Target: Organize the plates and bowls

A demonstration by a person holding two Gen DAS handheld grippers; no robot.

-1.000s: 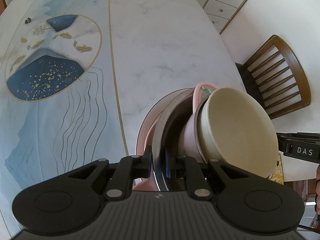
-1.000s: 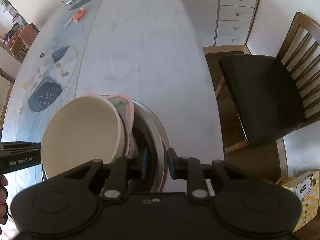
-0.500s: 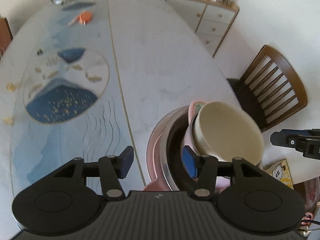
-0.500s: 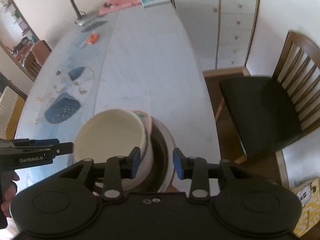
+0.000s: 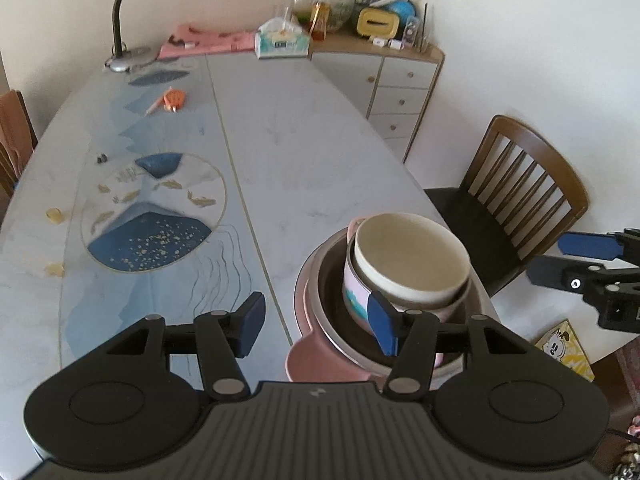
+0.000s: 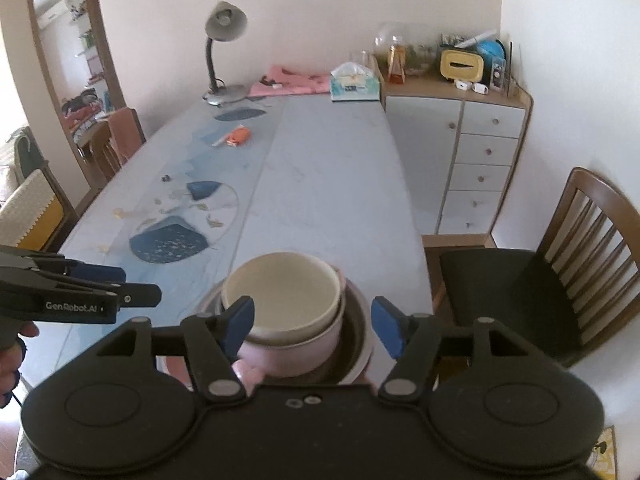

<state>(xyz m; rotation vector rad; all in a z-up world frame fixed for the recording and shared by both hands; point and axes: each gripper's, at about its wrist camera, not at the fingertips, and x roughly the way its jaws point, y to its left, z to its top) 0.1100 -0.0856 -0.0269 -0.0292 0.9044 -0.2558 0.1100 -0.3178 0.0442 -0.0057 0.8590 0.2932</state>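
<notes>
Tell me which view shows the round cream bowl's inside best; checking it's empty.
Right wrist view: the round cream bowl sits centred, interior mostly open. Left wrist view shows it off-centre but also empty.

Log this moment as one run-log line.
left gripper: open, empty | right gripper: jaws just opened, empty | cream bowl: nested in bowl stack on table

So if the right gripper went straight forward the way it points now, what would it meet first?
Most likely the cream bowl on top of the stack: it lies directly between the open right gripper fingers. Depth is unclear, so it might pass just above the bowl and reach the table.
</notes>
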